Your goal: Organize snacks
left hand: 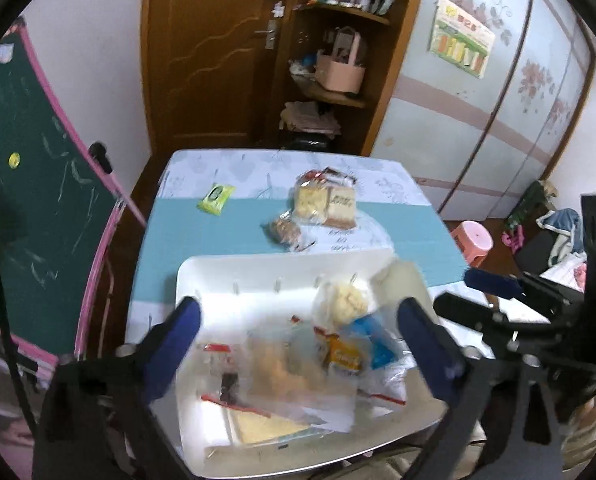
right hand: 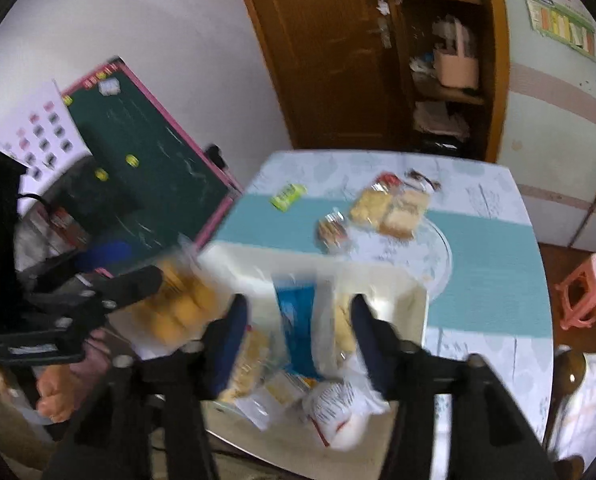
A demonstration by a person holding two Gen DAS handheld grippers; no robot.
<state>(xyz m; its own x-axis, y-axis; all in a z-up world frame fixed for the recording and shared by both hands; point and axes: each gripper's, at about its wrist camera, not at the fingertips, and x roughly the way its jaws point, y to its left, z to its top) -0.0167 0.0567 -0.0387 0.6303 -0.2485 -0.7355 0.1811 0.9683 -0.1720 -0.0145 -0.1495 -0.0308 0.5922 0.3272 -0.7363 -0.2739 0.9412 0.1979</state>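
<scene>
A white tray (left hand: 218,276) at the table's near edge holds several clear snack packets. My left gripper (left hand: 298,338) hangs over it, wide open, with a blurred bag of orange biscuits (left hand: 282,364) below the gap and no pad touching it. My right gripper (right hand: 301,340) is open too; a blue-and-clear packet (right hand: 298,312) lies blurred between its fingers with room on either side. In the right wrist view a bag of yellow buns (right hand: 178,308) sits blurred beside the left gripper's fingertips (right hand: 146,280). Further back on the table lie a green packet (left hand: 216,198), two bread packs (left hand: 323,202) and a brown cookie pack (left hand: 286,232).
A green chalkboard (left hand: 38,208) with a pink frame leans close to the table's left side. A pink stool (left hand: 471,240) stands to the right on the floor. Behind the table are a wooden door (left hand: 210,60), shelves and a wardrobe. A person's hand (right hand: 54,396) holds the left gripper.
</scene>
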